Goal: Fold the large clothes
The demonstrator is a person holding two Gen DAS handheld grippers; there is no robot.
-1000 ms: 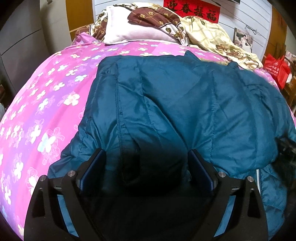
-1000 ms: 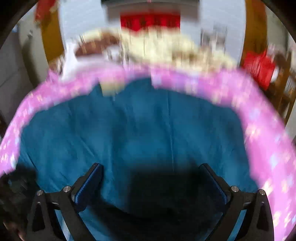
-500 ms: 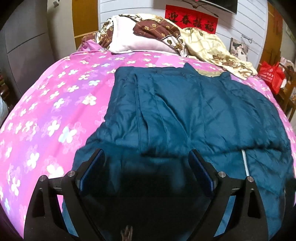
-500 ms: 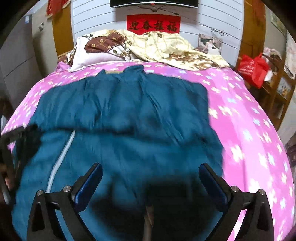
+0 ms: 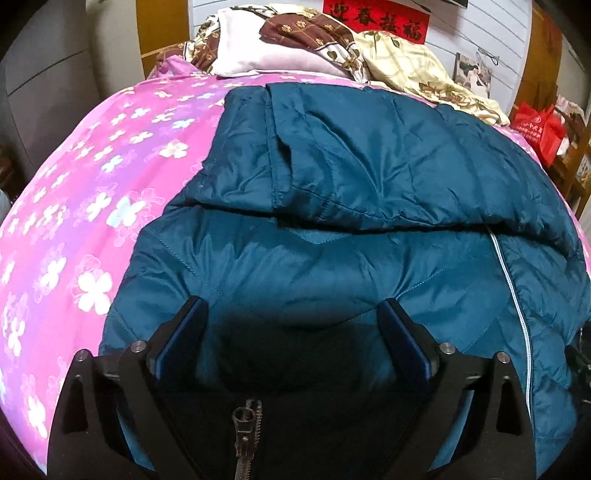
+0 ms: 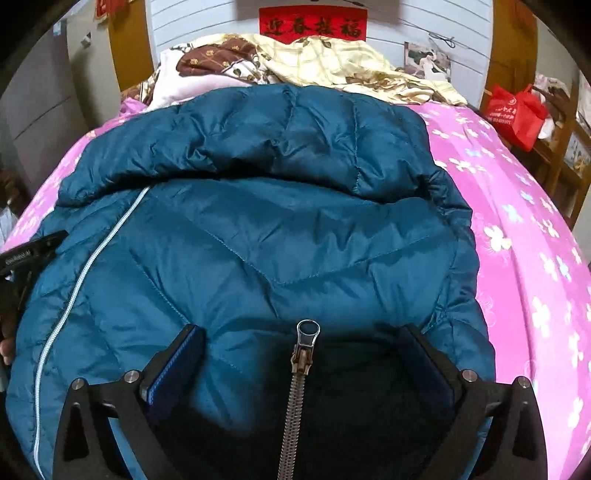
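A teal quilted down jacket (image 5: 369, 177) lies on the pink flowered bedspread (image 5: 92, 192), its far part folded over the near part. It also fills the right wrist view (image 6: 277, 229). A pale zipper line (image 5: 513, 288) runs down its right side in the left view and its left side (image 6: 85, 266) in the right view. My left gripper (image 5: 293, 332) is open, low over the jacket's near left edge. My right gripper (image 6: 303, 354) is open over the near right edge, with a metal zipper pull (image 6: 307, 332) between its fingers.
Pillows and a crumpled yellow quilt (image 5: 417, 70) pile at the bed's head below a red banner (image 6: 313, 22). A red bag (image 6: 515, 114) and wooden furniture stand at the right. A grey cabinet (image 5: 48, 74) stands at the left. The left gripper's tip (image 6: 33, 247) shows at the right view's left edge.
Both grippers have dropped lower and closer to the jacket's near edge. A dark zipper has come into view at the bottom of both views. Both jaws stay open.
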